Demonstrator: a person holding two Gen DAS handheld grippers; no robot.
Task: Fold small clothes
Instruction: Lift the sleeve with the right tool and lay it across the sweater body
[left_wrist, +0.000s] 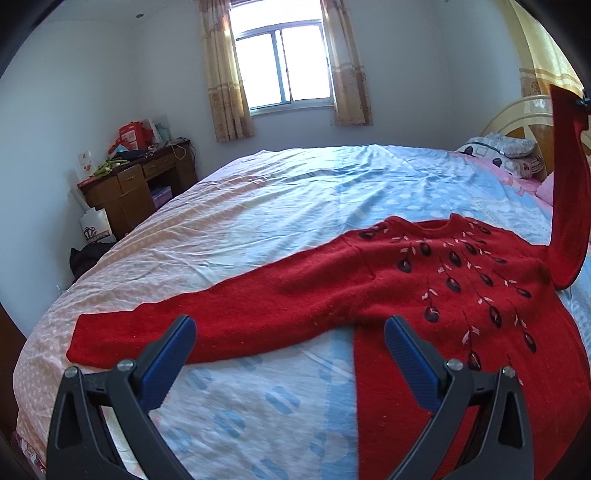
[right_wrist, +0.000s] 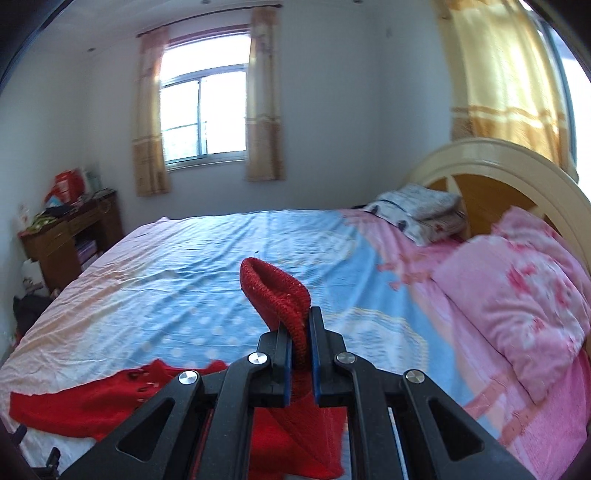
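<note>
Red sweater (left_wrist: 424, 291) lies flat on bed (left_wrist: 258, 206), near front edge, body toward right side, neck toward far edge. Long axis of free sleeve (left_wrist: 192, 321) runs left, cuff near left corner.

Right tongs (right_wrist: 300, 332) pressed together, pinching other sleeve cuff (right_wrist: 275, 291), held high above bed.

Left tongs (left_wrist: 290, 332) spread, empty, just above free sleeve, so left hand is nearer to it; prob. next grab.

No readable writing on sweater; box labels on desk (left_wrist: 136, 184) too small.
</note>
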